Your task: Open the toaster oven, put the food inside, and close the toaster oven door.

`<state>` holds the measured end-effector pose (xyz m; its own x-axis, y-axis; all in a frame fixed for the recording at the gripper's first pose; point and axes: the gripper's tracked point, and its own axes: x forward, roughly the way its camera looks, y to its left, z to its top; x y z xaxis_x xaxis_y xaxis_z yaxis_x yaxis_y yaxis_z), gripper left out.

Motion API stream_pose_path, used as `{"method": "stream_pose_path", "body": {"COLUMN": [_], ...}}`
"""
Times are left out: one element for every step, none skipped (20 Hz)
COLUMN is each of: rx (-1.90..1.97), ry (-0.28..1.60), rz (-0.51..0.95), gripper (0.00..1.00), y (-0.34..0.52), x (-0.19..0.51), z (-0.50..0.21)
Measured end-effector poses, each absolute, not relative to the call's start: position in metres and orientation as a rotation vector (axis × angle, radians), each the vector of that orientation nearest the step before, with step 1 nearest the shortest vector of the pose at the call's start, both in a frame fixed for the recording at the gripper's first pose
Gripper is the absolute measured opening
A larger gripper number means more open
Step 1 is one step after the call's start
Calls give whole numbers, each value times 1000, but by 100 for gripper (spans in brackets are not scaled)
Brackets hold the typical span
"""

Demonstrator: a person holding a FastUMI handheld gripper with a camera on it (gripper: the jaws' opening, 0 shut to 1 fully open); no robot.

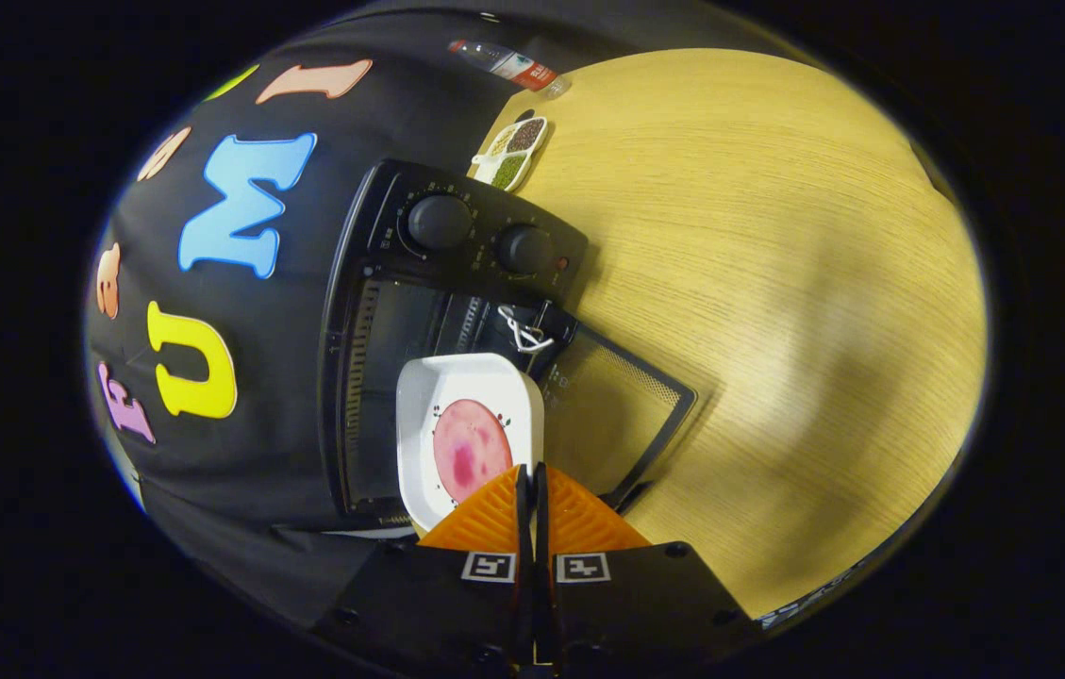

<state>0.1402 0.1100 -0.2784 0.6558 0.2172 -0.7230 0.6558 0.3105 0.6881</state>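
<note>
The black toaster oven [457, 236] stands on the wooden table [777, 283] against the booth's cloth wall, with two knobs on its control panel. Its glass door [622, 415] hangs fully open, down toward the table, and a white cord [523, 332] is tied to the handle. My gripper [529, 470] is shut on the near rim of a white square plate [457, 387]. A round pink slice of food [471, 451] lies on the plate. The plate hangs right in front of the oven's open mouth, over the door's hinge side. The dark cavity lies beyond it.
A small divided dish of beans [513, 151] sits on the table beside the oven's control panel. A plastic bottle [508, 64] lies farther back at the table's edge. Bare tabletop stretches beyond the open door.
</note>
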Motion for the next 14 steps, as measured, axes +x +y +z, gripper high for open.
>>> {"method": "stream_pose_path", "body": {"rx": [1276, 1310, 1339, 1361, 1375, 1388, 1403, 1419, 1434, 1440, 1445, 1446, 1446, 1459], "ry": [844, 836, 826, 811, 797, 781, 763, 755, 753, 758, 756, 738, 728, 718], "rz": [-347, -346, -346, -354, -373, -397, -416, -429, -434, -439, -442, -446, -452, -454], "gripper": [2, 2, 2, 2, 2, 2, 2, 2, 2, 2, 2, 2, 2, 2], "y": [113, 119, 123, 125, 126, 125, 126, 129, 131, 134, 136, 137, 137, 138], "x": [144, 154, 163, 169, 174, 179, 183, 186, 190, 193, 195, 200, 203, 207], "z": [-278, -278, -279, -280, -282, -285, -287, -290, -293, -297, -299, -299, -299, -299]}}
